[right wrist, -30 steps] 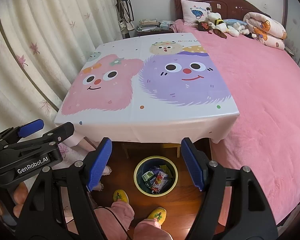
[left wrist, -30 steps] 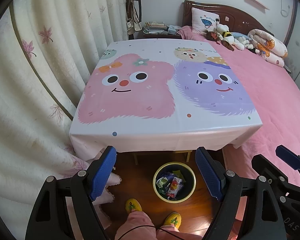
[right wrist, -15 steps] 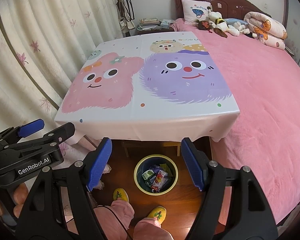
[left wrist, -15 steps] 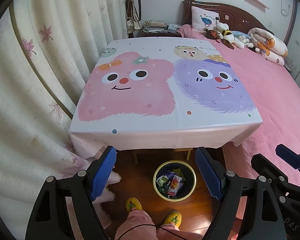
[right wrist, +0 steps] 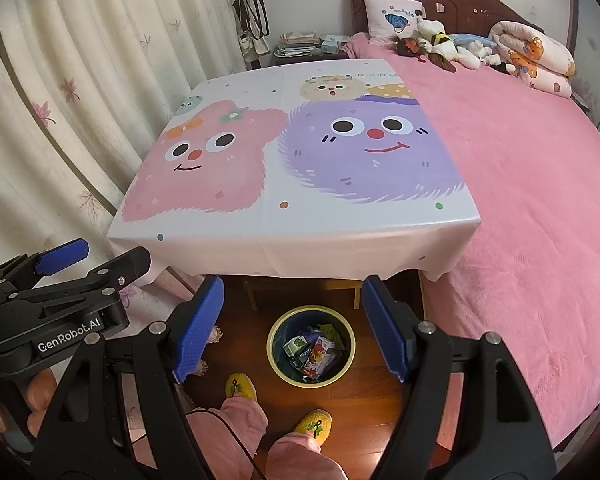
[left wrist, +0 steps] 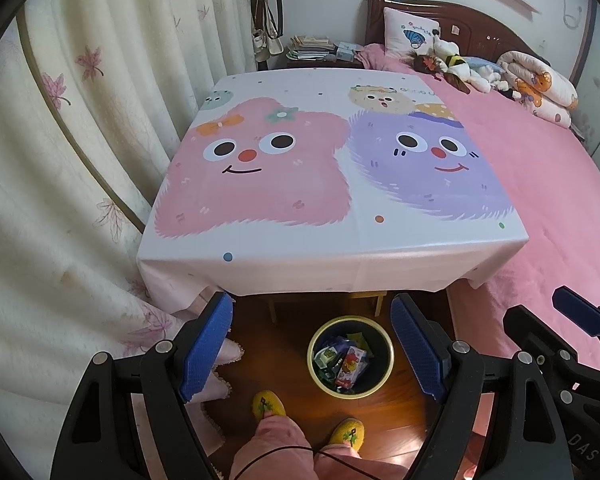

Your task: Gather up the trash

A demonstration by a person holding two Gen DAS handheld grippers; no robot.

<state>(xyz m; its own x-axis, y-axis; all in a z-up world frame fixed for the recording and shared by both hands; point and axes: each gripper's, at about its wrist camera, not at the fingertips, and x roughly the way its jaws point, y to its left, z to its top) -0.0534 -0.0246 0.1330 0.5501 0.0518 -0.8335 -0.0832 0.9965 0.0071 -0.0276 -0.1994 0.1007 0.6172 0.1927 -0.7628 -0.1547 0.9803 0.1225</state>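
A round bin with a yellow rim (left wrist: 313,354) (right wrist: 271,344) stands on the wooden floor just in front of the table. It holds several colourful wrappers (left wrist: 346,360) (right wrist: 314,350). My left gripper (left wrist: 310,300) hangs above the bin, open, with nothing between its blue pads. My right gripper (right wrist: 293,280) hovers over the same spot, also open and holding nothing. Each gripper shows at the edge of the other's view, the right gripper (left wrist: 548,316) at the right and the left gripper (right wrist: 100,256) at the left.
A table under a cartoon cloth (left wrist: 340,240) (right wrist: 300,240) fills the middle. A pink bed (left wrist: 560,200) runs along the right, cream curtains (left wrist: 60,160) hang on the left. A person's feet in yellow slippers (left wrist: 268,402) (right wrist: 242,388) stand beside the bin.
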